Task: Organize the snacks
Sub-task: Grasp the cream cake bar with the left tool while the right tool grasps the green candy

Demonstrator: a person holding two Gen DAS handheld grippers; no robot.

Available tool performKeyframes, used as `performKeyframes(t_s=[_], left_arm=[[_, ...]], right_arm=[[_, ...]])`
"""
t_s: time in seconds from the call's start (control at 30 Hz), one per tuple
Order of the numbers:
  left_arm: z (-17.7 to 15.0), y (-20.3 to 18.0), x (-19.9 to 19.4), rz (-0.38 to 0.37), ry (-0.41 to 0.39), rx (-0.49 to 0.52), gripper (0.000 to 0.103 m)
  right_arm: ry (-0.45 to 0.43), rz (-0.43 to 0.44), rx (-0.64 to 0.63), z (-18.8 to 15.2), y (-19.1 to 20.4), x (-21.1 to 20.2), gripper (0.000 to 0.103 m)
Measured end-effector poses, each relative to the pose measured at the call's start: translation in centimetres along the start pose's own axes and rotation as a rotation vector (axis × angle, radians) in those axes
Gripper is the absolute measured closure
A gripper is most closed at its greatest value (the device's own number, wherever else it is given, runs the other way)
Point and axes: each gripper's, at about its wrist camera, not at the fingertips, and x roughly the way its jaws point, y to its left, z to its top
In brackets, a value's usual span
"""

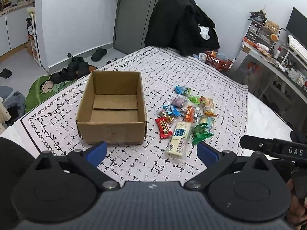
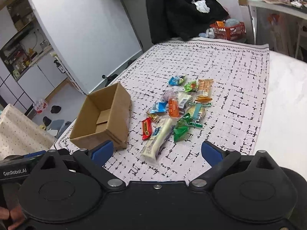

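An open cardboard box [image 1: 112,109] with plain brown walls and folded bottom flaps sits on a cloth [image 1: 191,72] printed with broken black grid marks, spread over the white tabletop [image 2: 284,99]; the box holds nothing. Just to its right lies a loose pile of snacks [image 1: 187,113] in crinkly wrappers: a red bar [image 1: 163,128], a long cream packet [image 1: 179,140], a green foil pouch [image 2: 181,129], an orange cracker pack [image 2: 205,90]. The left gripper [image 1: 151,150] hovers near the box's front wall, blue-padded fingers spread wide, gripping nothing; the right gripper [image 2: 156,151] hangs over the cream packet's end, equally wide. A black garment [image 1: 182,23] drapes a chair beyond; a red basket [image 2: 229,30] stands near it.
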Motion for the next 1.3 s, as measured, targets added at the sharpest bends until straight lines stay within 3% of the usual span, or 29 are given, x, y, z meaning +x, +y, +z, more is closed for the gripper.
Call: performKeyframes(t_s=[0.27, 0.97, 1.3], left_arm=[[0.7, -1.4, 2.5, 0.021, 0.02, 0.012, 0.007], [1.1, -6.0, 9.4, 0.059, 0.125, 0.073, 0.007], [1.5, -7.4, 13.1, 0.073, 0.175, 0.058, 0.007]], right_arm=[[0.018, 0.018, 0.033, 0.7, -1.7, 1.9, 0.003], [0.109, 0.111, 0.18, 2.0, -6.6, 6.8, 0.003], [0.174, 0.082, 0.221, 2.5, -8.5, 9.8, 0.003]])
